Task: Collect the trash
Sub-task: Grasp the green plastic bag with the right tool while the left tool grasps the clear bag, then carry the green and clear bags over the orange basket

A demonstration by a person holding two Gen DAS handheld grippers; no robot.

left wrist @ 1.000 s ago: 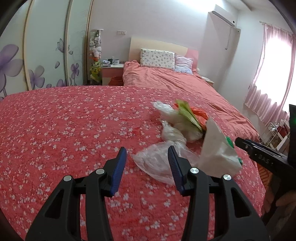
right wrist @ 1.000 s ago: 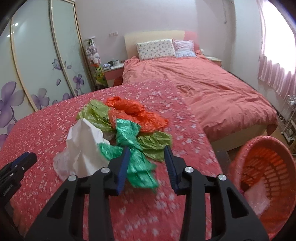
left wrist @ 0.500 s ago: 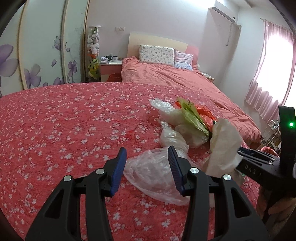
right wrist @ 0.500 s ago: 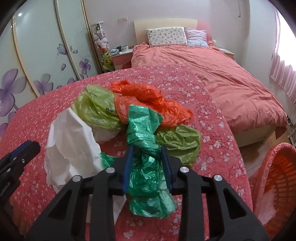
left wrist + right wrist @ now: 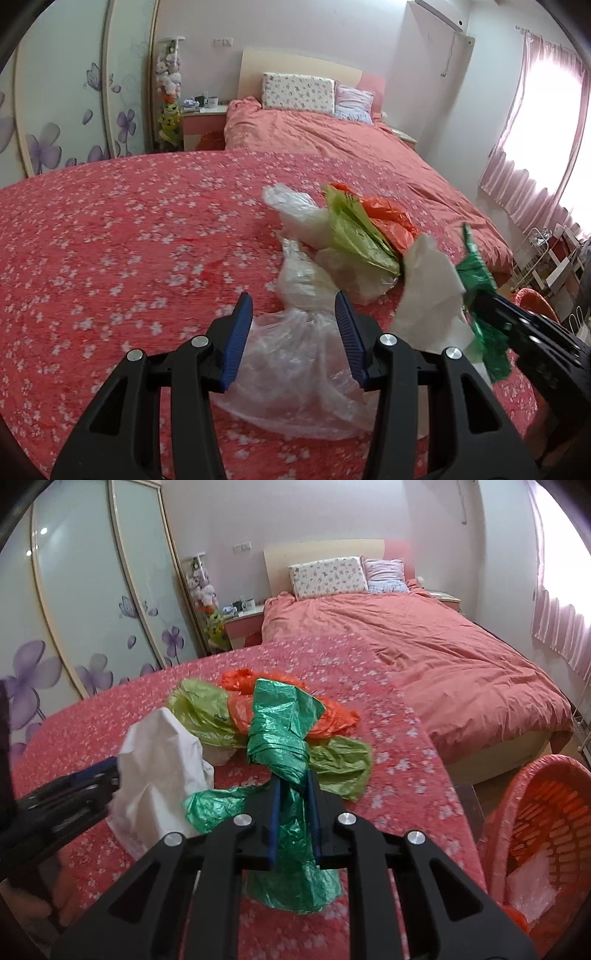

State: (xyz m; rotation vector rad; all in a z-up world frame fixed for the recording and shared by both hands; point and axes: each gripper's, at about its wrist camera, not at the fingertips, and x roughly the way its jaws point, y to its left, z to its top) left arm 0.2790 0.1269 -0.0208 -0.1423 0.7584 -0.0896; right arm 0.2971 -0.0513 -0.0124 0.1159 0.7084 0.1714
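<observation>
The right tool (image 5: 293, 797) is closing its blue jaws on a crumpled green plastic bag (image 5: 280, 723); the pads already pinch the bag's twisted middle, with one end rising ahead of the tips and the other hanging below them. Just left of this tool a white bag (image 5: 159, 771) stands bunched up. Ahead of the tips lie a yellow-green bag (image 5: 207, 709) and an orange bag (image 5: 332, 716), touching each other on the flowered red cover (image 5: 399, 775). Low to the tool's right sits an orange basket (image 5: 535, 812) with clear plastic inside.

The left tool (image 5: 293, 321) is partly open and holds nothing; a clear plastic bag (image 5: 295, 369) lies on the cover between and below its jaws, and whether the pads touch it I cannot tell. A second clear bag (image 5: 299, 218) lies further ahead.
</observation>
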